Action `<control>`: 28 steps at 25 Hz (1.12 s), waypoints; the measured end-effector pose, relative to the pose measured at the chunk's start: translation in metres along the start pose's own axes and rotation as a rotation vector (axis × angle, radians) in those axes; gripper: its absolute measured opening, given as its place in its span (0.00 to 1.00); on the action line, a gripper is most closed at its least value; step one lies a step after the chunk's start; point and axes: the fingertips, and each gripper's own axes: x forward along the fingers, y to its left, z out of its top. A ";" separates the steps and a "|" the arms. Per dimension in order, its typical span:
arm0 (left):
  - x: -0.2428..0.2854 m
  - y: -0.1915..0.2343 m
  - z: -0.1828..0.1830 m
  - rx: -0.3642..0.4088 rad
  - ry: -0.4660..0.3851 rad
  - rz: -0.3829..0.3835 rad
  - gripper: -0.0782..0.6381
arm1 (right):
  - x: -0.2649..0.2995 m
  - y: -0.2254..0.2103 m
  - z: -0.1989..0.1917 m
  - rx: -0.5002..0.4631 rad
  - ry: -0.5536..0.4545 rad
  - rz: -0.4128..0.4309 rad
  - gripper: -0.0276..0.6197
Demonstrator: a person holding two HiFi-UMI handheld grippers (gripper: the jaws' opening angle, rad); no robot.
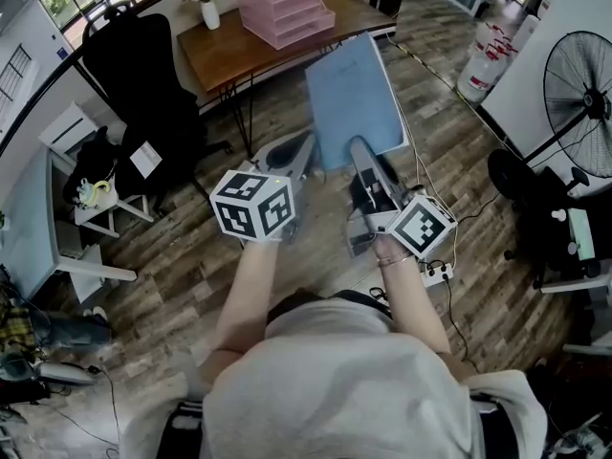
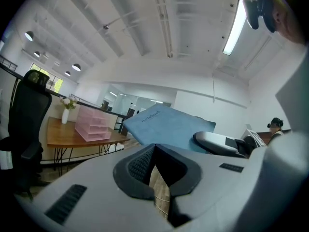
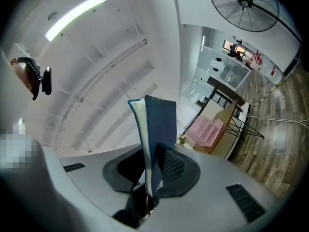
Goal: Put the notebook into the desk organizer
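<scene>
Your right gripper (image 1: 360, 151) is clamped on the near edge of the blue notebook (image 1: 356, 98), whose long axis runs forward from the jaws, slightly raised. The pink desk organizer (image 1: 287, 12) stands well ahead and a little to the left, on the wooden desk (image 1: 220, 51). Your left gripper (image 1: 302, 146), closed and empty, is just beside the right one and no nearer to the organizer. A vase (image 1: 209, 12) stands left of the organizer. The black office chair (image 1: 134, 75) flanks the desk, off your approach line.

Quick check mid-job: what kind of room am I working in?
Probably an office: a wooden desk carrying a pink desk organizer, a black office chair beside it, and a standing fan.
</scene>
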 end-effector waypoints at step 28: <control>0.149 0.093 0.027 -0.070 -0.026 -0.055 0.13 | 0.107 -0.131 0.030 0.041 0.034 -0.076 0.16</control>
